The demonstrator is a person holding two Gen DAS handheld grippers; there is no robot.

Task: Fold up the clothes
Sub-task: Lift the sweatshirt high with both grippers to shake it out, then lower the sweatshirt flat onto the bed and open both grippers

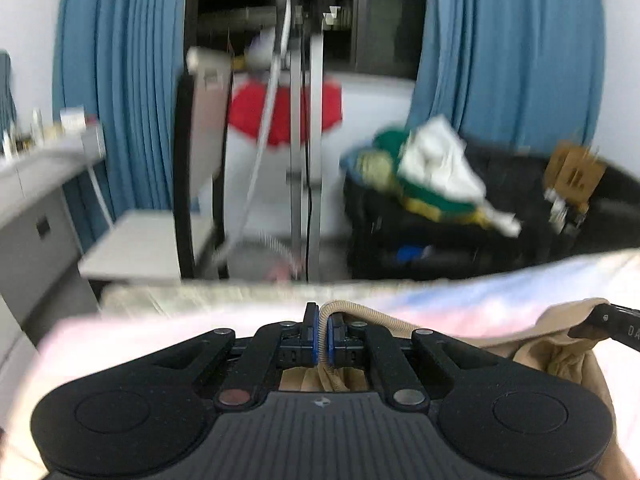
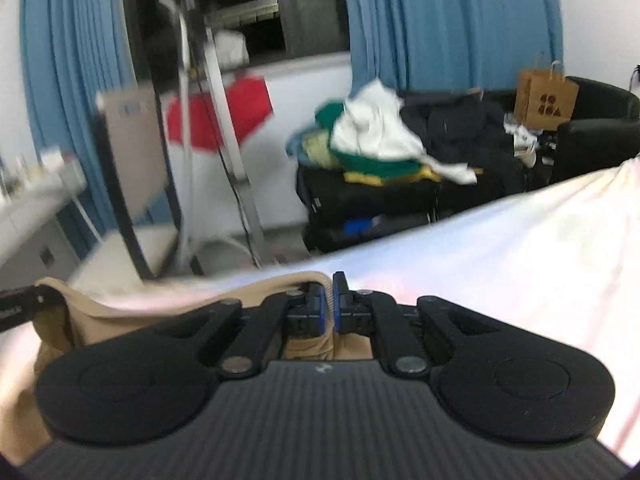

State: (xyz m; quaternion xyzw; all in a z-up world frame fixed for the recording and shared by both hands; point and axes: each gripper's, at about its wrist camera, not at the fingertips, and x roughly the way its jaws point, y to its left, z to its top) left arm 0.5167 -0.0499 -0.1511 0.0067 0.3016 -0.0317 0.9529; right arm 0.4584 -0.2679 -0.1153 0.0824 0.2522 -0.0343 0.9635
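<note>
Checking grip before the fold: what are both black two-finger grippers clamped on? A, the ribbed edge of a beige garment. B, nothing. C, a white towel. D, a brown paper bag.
A: the left gripper and right gripper each pinch the beige garment's ribbed edge.

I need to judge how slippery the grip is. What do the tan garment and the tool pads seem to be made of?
Tan garment: soft matte knit, likely cotton, with a ribbed edge pinched in both tools. Left tool pads: blue, smooth, probably rubber or plastic; blur leaves it open.
</note>
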